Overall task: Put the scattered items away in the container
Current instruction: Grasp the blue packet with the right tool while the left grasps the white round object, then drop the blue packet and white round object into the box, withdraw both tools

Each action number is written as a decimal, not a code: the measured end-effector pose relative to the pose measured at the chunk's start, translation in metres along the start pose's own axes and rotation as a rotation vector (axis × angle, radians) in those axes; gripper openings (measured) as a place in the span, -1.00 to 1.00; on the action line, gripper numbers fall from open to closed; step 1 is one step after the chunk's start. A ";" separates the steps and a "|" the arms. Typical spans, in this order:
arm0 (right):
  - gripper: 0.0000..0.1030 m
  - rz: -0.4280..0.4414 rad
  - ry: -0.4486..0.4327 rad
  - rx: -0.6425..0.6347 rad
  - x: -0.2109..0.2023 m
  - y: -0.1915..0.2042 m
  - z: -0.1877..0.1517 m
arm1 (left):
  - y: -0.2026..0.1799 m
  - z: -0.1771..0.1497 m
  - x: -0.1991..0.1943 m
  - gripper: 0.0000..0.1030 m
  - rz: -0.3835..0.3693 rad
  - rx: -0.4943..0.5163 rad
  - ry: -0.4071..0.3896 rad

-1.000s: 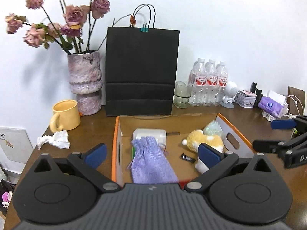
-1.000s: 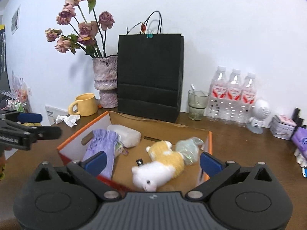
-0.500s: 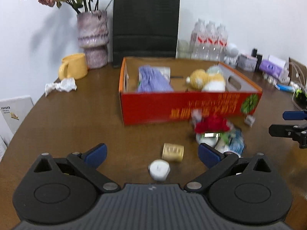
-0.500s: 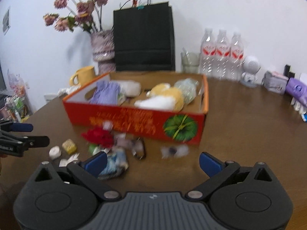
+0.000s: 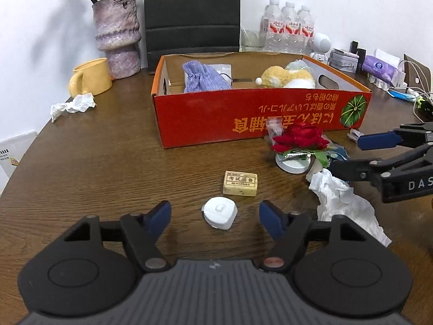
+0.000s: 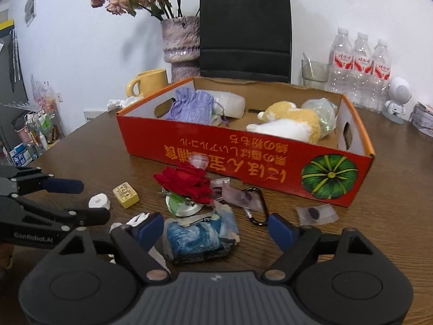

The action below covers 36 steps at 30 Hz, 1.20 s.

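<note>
A red cardboard box (image 5: pixel 243 116) (image 6: pixel 243 162) holds a purple pouch (image 5: pixel 203 77) and a plush toy (image 5: pixel 286 77). In front of it lie a yellow eraser (image 5: pixel 240 182), a red rose (image 5: pixel 300 136), a crumpled tissue (image 5: pixel 341 200), a carabiner (image 6: pixel 255 208) and a small clear bag (image 6: pixel 316 212). My left gripper (image 5: pixel 215 216) (image 6: pixel 93 199) is low over the table, its jaws closing around a small white round case (image 5: pixel 219 212) without touching it. My right gripper (image 6: pixel 216 231) (image 5: pixel 349 153) is closing around a blue patterned packet (image 6: pixel 197 237); its right pad stands apart from it.
Behind the box stand a black paper bag (image 5: pixel 192 13), a vase with dried flowers (image 5: pixel 117 35), a yellow mug (image 5: pixel 90 77) and three water bottles (image 5: pixel 288 29). Another crumpled tissue (image 5: pixel 73 105) lies by the mug. Cables and small boxes (image 5: pixel 392 73) crowd the far right.
Both grippers have dropped from above the box to the table in front of it. Their jaws have narrowed, the left around the white case, the right around the blue packet.
</note>
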State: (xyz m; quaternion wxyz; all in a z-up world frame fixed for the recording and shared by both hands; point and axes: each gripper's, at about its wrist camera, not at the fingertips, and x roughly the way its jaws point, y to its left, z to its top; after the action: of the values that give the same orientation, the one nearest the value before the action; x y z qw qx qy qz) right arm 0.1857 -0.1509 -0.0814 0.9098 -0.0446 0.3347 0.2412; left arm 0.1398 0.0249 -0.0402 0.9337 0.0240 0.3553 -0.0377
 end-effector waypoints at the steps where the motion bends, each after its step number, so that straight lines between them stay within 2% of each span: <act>1: 0.58 0.002 0.005 -0.001 0.002 0.001 0.000 | 0.000 0.000 0.002 0.28 -0.001 -0.002 0.004; 5: 0.33 0.009 0.030 -0.008 0.008 0.002 -0.003 | 0.000 0.000 0.005 0.13 -0.005 0.001 -0.001; 10: -0.05 0.022 0.038 -0.017 0.008 0.004 -0.007 | -0.008 0.000 0.003 -0.43 -0.035 0.032 -0.015; 14: -0.29 0.028 0.037 -0.014 0.006 0.003 -0.008 | -0.010 -0.002 0.003 -0.44 -0.030 0.037 -0.021; 18: -0.40 0.036 0.027 0.001 0.002 0.001 -0.009 | -0.009 -0.002 0.002 -0.44 -0.031 0.029 -0.022; 26: -0.44 0.034 0.004 0.029 -0.012 -0.009 -0.012 | -0.007 -0.001 -0.012 -0.45 -0.033 0.005 -0.053; 31: -0.44 0.034 -0.050 0.051 -0.034 -0.020 -0.006 | -0.006 0.015 -0.038 -0.45 -0.043 0.000 -0.137; 36: -0.44 0.030 -0.138 0.060 -0.060 -0.037 0.022 | 0.000 0.048 -0.055 -0.45 -0.063 0.001 -0.220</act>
State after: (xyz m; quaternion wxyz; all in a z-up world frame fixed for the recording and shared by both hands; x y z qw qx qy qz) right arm 0.1766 -0.2021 -0.0296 0.9280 0.0046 0.2789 0.2472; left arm 0.1307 0.0243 0.0316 0.9654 0.0090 0.2513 -0.0698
